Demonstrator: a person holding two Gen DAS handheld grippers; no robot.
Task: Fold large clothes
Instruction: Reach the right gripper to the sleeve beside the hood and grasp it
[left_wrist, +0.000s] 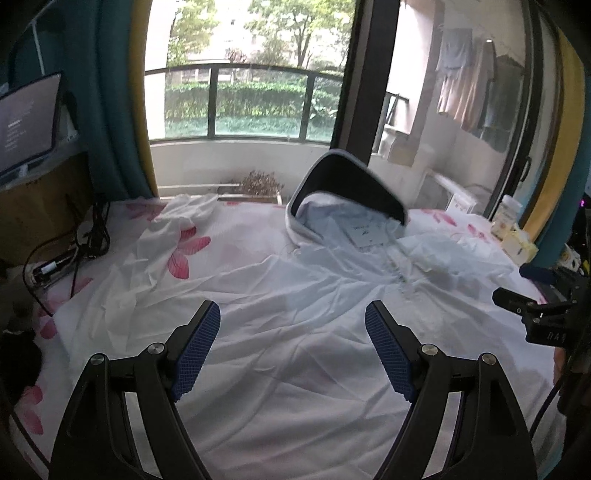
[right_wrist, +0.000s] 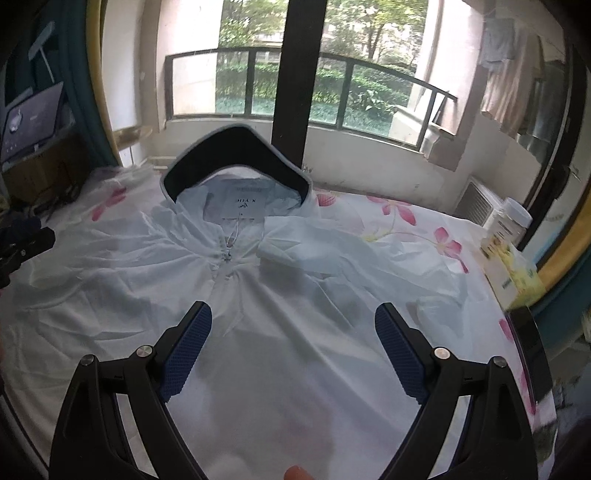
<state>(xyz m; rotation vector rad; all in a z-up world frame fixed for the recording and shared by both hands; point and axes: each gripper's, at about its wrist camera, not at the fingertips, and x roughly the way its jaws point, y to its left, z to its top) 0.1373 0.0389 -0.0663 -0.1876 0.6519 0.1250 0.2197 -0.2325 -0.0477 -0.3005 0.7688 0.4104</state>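
We see a pale, almost white hooded jacket spread face-up across the centre of the right wrist frame, lying on a white bedsheet printed with pink flowers. The fabric is thin and heavily creased; wrinkles radiate from the zipper, which runs down from the neck in the upper middle of the frame. The hood stands upright at the far end of the garment — its rim is dark inside with a grey edge — and a white paper tag lies inside the neck opening. In the left wrist frame the same jacket fills the centre and right, with the hood in the upper middle. The left gripper hovers above the lower part of the garment, its blue-padded fingers spread wide with nothing between them. The right gripper is likewise spread wide over the chest area, holding nothing. A yellow box and a white jar stand at the right edge — beside the sheet.
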